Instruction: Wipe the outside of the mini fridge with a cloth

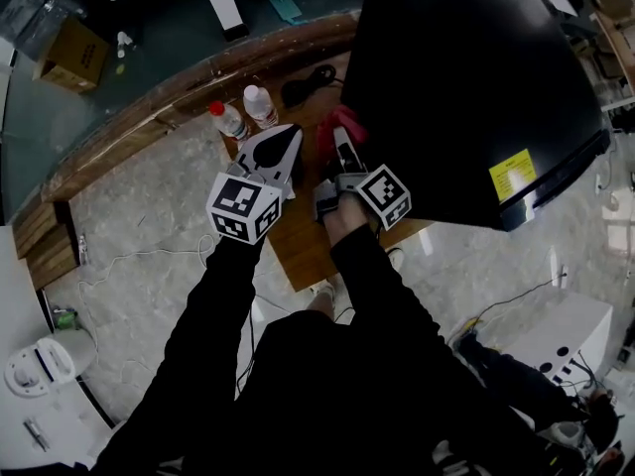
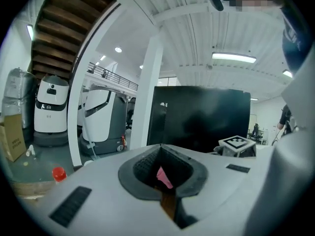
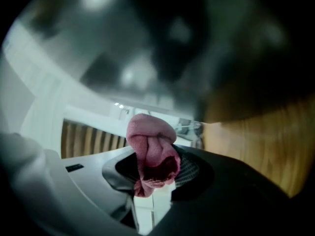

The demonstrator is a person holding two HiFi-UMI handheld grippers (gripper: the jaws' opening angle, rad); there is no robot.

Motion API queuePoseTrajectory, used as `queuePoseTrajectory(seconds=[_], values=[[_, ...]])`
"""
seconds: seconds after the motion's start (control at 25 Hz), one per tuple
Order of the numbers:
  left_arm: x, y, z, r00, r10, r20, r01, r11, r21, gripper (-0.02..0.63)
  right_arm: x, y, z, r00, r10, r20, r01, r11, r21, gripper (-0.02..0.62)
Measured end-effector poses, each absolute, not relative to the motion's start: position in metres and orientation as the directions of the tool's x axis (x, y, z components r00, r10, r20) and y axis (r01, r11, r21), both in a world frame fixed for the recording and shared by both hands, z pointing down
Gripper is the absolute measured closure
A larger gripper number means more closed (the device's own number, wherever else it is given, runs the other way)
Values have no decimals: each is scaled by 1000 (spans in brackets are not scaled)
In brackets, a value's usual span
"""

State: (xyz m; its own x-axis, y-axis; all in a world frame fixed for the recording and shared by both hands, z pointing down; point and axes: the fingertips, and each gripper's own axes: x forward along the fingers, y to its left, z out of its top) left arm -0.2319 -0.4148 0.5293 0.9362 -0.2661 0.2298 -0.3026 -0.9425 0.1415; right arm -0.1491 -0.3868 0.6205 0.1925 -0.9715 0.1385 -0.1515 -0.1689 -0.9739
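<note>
Right gripper [image 1: 343,145] fingers pinch a pink cloth [image 3: 151,146] beside the black fridge [image 1: 466,77]. Left gripper [image 1: 280,147] fingers closed, holding nothing.

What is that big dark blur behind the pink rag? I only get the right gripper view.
Observer: That is the black mini fridge. The head view shows the right claw holding the cloth close to its side wall.
Operator: Is the other claw busy?
Observer: No. The left gripper view shows the left claw shut on nothing, pointing towards the fridge.
Operator: Anything else nearby?
Observer: A red-capped bottle and a white-capped bottle stand on the wooden table, left of the left claw.
</note>
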Motion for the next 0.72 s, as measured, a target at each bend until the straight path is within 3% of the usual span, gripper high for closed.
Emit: queuePoseTrajectory(seconds=[0.28, 0.56, 0.72], values=[[-244, -360, 435, 964, -233, 130, -250, -959, 132, 600, -181, -319, 484, 119, -993, 0, -320, -38, -947, 442], [-237, -297, 378, 988, -148, 33, -150, -984, 97, 600, -155, -252, 422, 249, -964, -96, -381, -6, -925, 442], [-213, -264, 374, 996, -82, 30, -85, -993, 88, 600, -119, -231, 424, 337, -938, -83, -357, -46, -933, 442]])
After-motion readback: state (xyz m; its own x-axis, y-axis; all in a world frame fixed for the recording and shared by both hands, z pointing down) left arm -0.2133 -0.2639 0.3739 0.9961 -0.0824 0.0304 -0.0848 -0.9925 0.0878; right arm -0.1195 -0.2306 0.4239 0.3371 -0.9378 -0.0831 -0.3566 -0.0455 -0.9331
